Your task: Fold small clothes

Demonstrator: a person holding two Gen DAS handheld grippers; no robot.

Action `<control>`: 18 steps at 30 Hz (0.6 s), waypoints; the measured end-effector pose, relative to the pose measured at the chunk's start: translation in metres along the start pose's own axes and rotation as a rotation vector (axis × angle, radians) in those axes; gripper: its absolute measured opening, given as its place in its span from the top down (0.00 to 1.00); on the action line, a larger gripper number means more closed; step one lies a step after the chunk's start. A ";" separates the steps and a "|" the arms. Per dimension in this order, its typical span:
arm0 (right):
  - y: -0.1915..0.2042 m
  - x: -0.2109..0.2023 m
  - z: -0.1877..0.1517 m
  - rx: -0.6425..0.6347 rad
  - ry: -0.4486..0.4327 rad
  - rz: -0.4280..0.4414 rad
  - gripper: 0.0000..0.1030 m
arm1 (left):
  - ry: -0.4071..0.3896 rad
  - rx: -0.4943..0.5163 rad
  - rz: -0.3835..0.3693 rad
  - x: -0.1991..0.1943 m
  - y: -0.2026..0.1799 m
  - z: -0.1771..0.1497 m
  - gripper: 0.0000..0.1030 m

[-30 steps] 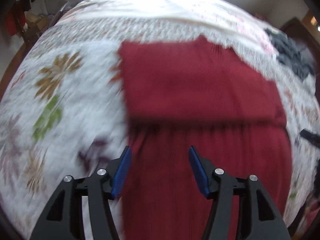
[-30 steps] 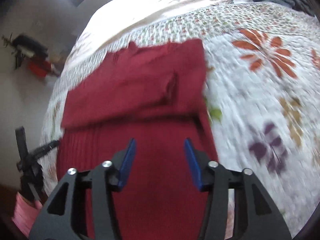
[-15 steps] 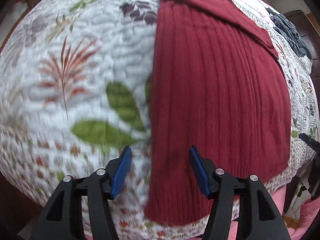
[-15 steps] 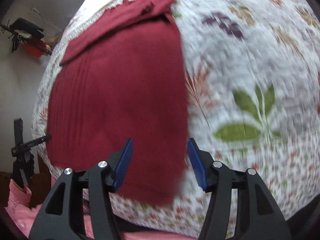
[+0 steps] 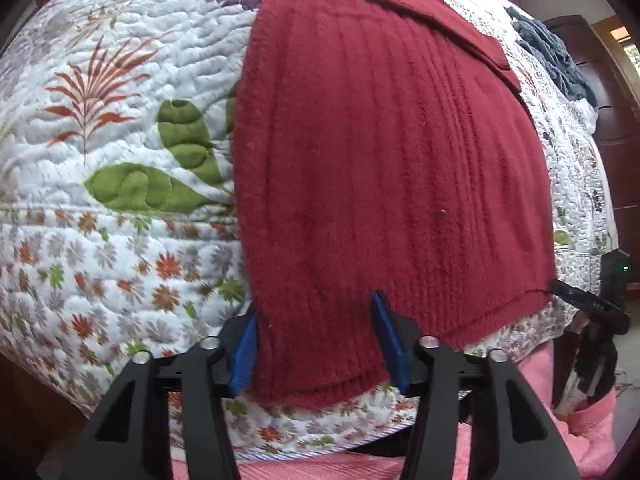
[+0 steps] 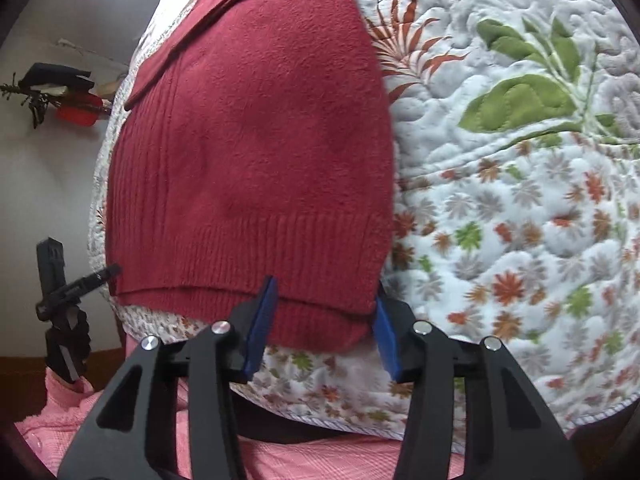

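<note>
A dark red knit sweater (image 5: pixel 380 168) lies flat on a floral quilted bedspread (image 5: pixel 120 152), its far part folded over into a band (image 5: pixel 400 4). Its ribbed hem (image 6: pixel 256 256) hangs near the bed's front edge. My left gripper (image 5: pixel 316 344) is open, its blue pads either side of the hem's left corner. In the right wrist view my right gripper (image 6: pixel 320 328) is open too, straddling the hem's right corner of the same sweater (image 6: pixel 248 128). The cloth lies between the pads of both; neither has closed on it.
A dark grey garment (image 5: pixel 556 60) lies far right on the bed, by dark wooden furniture (image 5: pixel 612 120). Pink clothing of the person (image 6: pixel 280 456) is right under the grippers. A black stand (image 6: pixel 60 304) stands left of the bed; red and black items (image 6: pixel 68 96) hang on the wall.
Both grippers have drawn back from the sweater's folded upper part to its hem at the bed's front edge and lowered onto its corners. Both stay open.
</note>
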State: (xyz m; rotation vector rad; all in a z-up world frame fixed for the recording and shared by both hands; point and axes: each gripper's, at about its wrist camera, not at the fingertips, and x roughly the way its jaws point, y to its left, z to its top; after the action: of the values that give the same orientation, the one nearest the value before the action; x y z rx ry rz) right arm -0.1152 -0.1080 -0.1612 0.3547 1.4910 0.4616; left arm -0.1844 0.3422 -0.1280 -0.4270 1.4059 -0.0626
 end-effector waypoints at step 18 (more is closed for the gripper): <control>-0.010 -0.062 0.026 0.047 -0.130 0.244 0.95 | -0.168 -0.150 -0.195 -0.055 0.034 -0.001 0.94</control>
State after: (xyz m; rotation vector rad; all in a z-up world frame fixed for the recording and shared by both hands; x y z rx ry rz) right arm -0.0900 -0.1465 -0.1110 0.5973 1.3396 0.5867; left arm -0.2021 0.3897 -0.0877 -0.6779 1.2043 -0.0779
